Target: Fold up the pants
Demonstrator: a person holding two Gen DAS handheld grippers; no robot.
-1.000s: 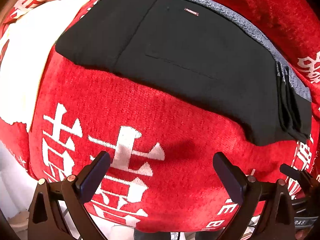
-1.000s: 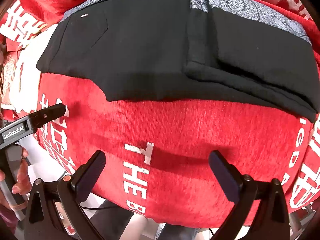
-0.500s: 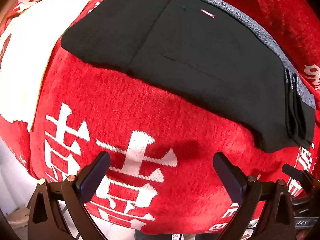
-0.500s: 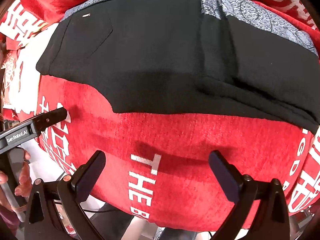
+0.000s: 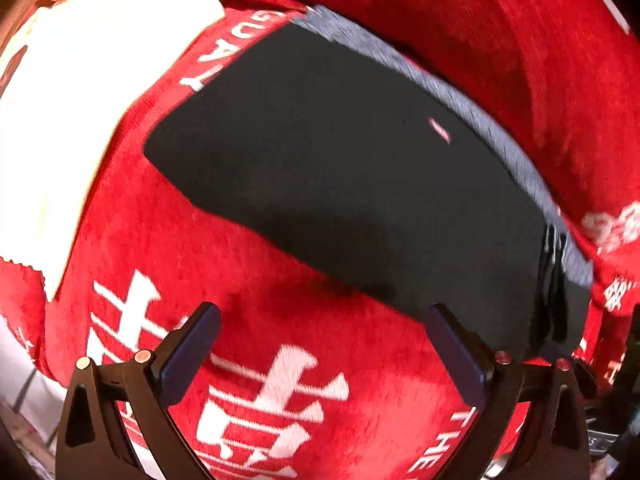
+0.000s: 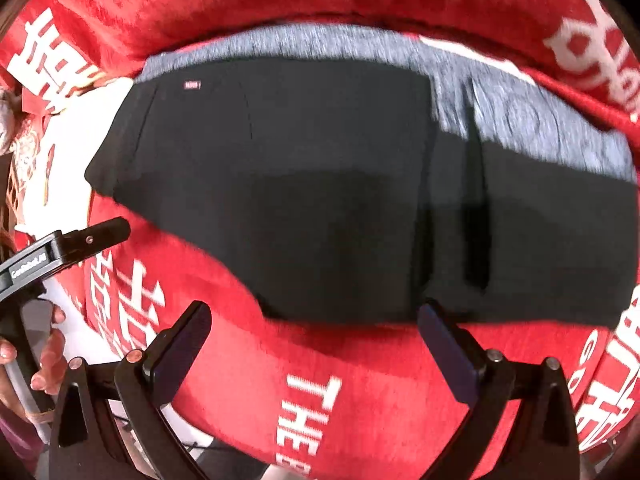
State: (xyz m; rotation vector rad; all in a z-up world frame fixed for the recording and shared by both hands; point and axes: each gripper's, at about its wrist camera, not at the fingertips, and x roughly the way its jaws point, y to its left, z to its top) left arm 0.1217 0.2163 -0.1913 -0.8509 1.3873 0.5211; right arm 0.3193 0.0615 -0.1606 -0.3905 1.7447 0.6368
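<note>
The left gripper (image 5: 320,344) has its jaws spread wide and holds nothing; the right gripper (image 6: 312,340) is the same. Just beyond both pairs of jaws lie the black pants (image 6: 304,184), already folded, their near edge almost at the right-hand fingertip of each gripper. At the far right of the right jaws the layers stack thick. If the jaws take only the top layer there, the stack could slide apart. A grey cloth (image 6: 520,100), perhaps a lining, shows behind. Everything rests on a red blanket (image 5: 280,340) with white lettering; the room is not visible.
</note>
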